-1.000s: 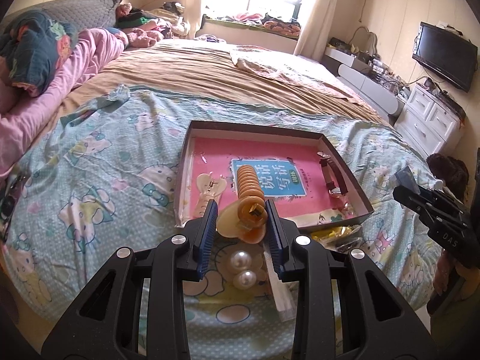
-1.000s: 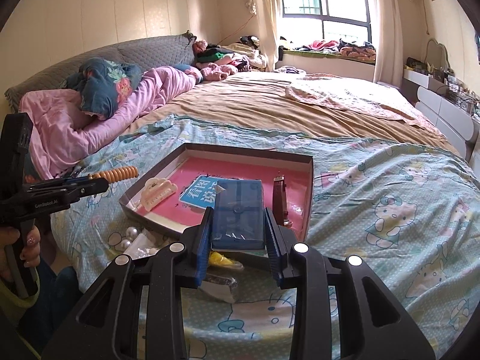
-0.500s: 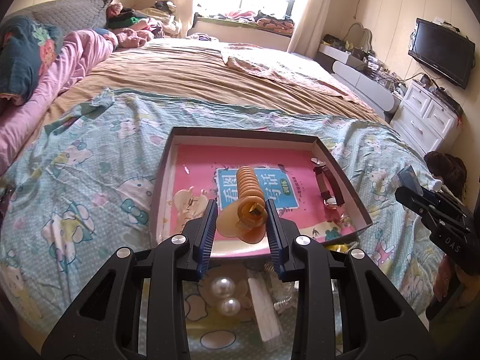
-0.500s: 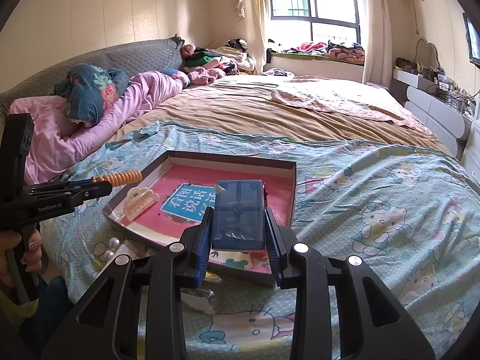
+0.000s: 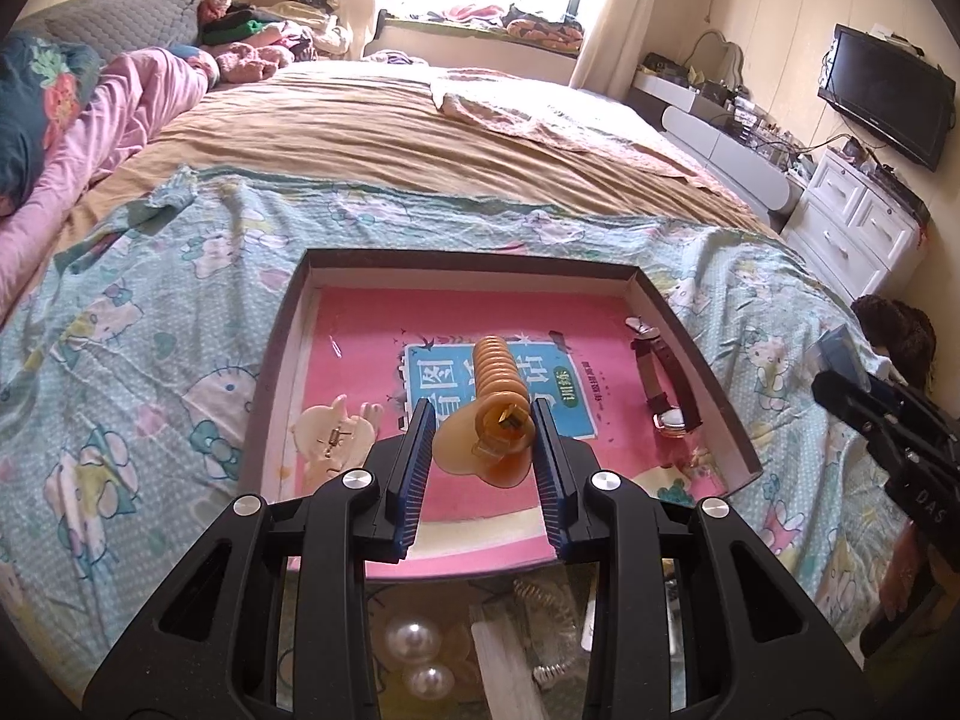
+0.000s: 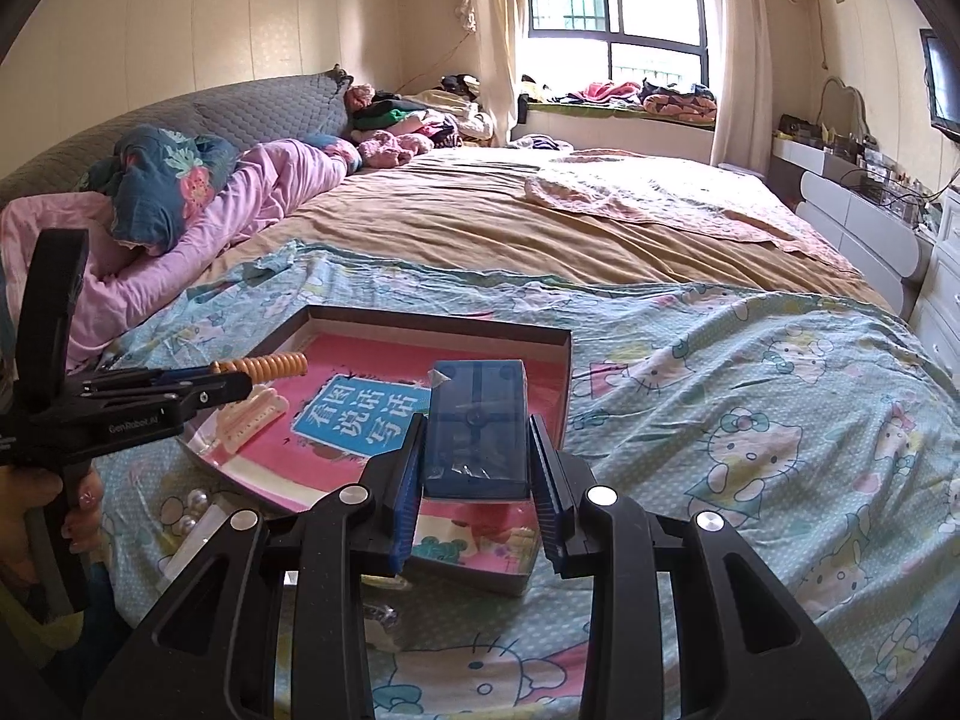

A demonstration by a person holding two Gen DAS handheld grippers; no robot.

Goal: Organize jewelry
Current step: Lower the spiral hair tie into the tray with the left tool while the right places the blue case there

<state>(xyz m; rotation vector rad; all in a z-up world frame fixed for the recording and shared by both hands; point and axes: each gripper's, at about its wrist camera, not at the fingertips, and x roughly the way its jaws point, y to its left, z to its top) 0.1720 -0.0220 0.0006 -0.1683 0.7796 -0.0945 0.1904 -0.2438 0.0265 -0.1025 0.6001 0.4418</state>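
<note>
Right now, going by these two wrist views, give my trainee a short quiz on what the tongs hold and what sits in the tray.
1. True or false: the left tongs are empty.
2. What do the right tongs grip? A) pearl B) blue box C) watch
3. Fill in: the watch lies inside the ____, near its right wall.

Key:
1. False; they clamp an orange hair clip.
2. B, the blue box, held over the tray.
3. Tray; the cream claw clip lies at its left side, and the two pearls lie outside on the bedsheet.
</note>
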